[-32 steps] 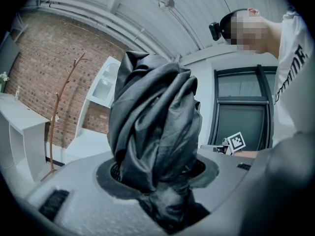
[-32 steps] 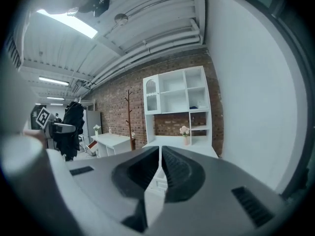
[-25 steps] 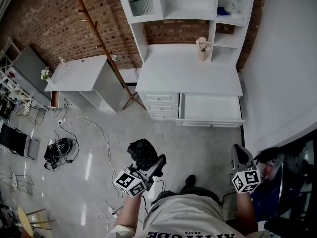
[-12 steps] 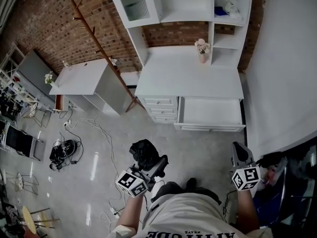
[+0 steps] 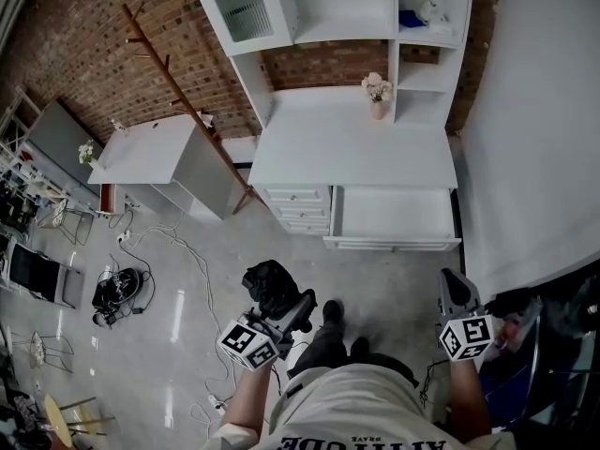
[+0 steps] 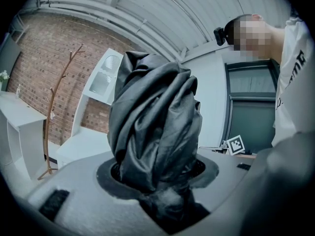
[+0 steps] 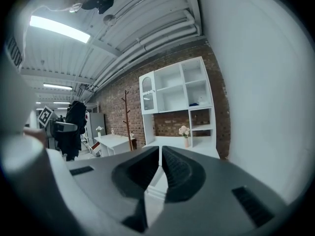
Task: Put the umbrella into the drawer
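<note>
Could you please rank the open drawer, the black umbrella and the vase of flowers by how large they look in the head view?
1. open drawer, clearly the largest.
2. umbrella; it is much nearer the camera, which flatters its size.
3. vase of flowers, far back on the desk, the smallest.

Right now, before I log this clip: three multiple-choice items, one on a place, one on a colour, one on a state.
1. Where is the open drawer? A) right side of the white desk B) grey side table C) top shelf
2. What colour is the umbrella? A) red B) black C) yellow
3. The right gripper has its jaws: A) wide apart B) on the umbrella C) together, empty

1 A: it stands pulled out under the desk's right part. 2 B: the left gripper holds a black bundle. 3 C: its own view shows them closed, nothing between.
</note>
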Demonstrator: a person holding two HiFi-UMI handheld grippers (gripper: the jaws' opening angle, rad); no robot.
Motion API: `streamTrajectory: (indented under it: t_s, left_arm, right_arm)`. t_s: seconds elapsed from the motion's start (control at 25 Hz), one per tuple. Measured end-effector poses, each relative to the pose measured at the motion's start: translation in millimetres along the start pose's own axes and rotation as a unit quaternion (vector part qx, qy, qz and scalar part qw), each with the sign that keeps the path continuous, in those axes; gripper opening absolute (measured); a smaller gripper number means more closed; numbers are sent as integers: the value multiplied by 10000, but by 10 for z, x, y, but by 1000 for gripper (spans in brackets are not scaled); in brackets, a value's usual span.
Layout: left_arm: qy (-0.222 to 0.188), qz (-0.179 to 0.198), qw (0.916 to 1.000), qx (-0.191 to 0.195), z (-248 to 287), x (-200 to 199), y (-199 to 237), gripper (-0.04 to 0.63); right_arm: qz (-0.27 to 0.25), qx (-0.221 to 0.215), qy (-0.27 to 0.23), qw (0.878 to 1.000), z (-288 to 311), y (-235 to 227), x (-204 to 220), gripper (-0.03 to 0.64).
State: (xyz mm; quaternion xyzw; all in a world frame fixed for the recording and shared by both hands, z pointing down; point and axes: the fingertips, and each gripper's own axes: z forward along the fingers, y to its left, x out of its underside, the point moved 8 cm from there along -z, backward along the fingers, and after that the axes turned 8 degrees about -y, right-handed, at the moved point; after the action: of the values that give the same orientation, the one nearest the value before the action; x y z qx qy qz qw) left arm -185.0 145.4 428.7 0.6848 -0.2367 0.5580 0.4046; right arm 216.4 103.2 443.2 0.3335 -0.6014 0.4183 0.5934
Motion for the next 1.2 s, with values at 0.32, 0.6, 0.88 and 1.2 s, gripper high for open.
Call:
streamTrajectory:
  t_s: [0.32,0.6,0.88,1.2]
  left_arm:
    - [88,-107,9999,61,355,58,303,246]
    - [218,-214,9990,314,806,0,647,245]
    - [529,-324,9961,633,1303,66,1116,245]
    - [997,-422,9877,1129,1985,200,1642,244]
  right_arm:
    - [-29,106,147,9998,296,-95,102,35]
    - [-20,329,252,9991,645,-198,49,34]
    - [82,581,466,9972,1033,-230,99,35]
    - [253,946,672,9929,1490,-247,142,35]
